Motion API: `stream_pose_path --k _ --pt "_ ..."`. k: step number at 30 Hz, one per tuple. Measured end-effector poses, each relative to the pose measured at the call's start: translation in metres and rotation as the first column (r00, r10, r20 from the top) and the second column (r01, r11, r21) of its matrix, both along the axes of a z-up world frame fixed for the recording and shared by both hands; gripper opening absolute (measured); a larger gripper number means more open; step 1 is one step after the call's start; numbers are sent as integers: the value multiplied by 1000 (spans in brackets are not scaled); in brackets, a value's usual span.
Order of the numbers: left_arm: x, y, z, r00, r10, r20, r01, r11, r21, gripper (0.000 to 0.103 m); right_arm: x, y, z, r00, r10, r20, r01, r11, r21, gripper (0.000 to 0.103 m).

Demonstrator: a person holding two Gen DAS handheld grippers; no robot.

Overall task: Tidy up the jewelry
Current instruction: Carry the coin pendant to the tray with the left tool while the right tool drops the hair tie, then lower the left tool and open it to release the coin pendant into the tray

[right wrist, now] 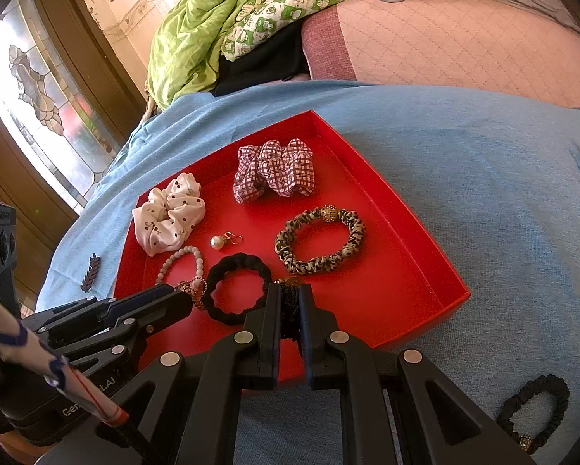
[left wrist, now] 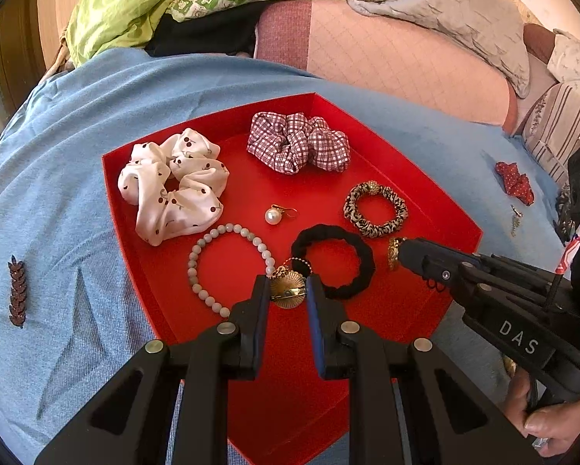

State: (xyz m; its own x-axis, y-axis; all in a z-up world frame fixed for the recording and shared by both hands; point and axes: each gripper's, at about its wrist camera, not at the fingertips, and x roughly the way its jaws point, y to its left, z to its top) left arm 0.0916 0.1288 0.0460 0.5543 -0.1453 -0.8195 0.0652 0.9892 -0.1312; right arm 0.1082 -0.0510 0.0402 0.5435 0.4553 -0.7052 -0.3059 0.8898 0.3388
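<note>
Red tray (left wrist: 425,178) on blue cloth (left wrist: 76,201). Left tool (left wrist: 289,290) over tray's near part, clamped on gold shell pendant (left wrist: 288,295). Right tool (right wrist: 290,302) at tray's near edge, clamped on dark lacy piece with gold bit (right wrist: 290,310). Inside tray: cherry scrunchie (left wrist: 173,184), plaid scrunchie (left wrist: 297,141), leopard band (left wrist: 375,209), pearl earring (left wrist: 273,216), bead bracelet (left wrist: 228,267), black band (left wrist: 332,265). Outside tray: leaf clip (left wrist: 17,296), black tie (right wrist: 534,412).
</note>
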Motion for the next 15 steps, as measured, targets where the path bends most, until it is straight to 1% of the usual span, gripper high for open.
stream_pose_path --k 15 --pt "0 0 -3 1000 3 -12 -3 1000 4 18 0 0 0 1000 1 0 -1 1000 -3 10"
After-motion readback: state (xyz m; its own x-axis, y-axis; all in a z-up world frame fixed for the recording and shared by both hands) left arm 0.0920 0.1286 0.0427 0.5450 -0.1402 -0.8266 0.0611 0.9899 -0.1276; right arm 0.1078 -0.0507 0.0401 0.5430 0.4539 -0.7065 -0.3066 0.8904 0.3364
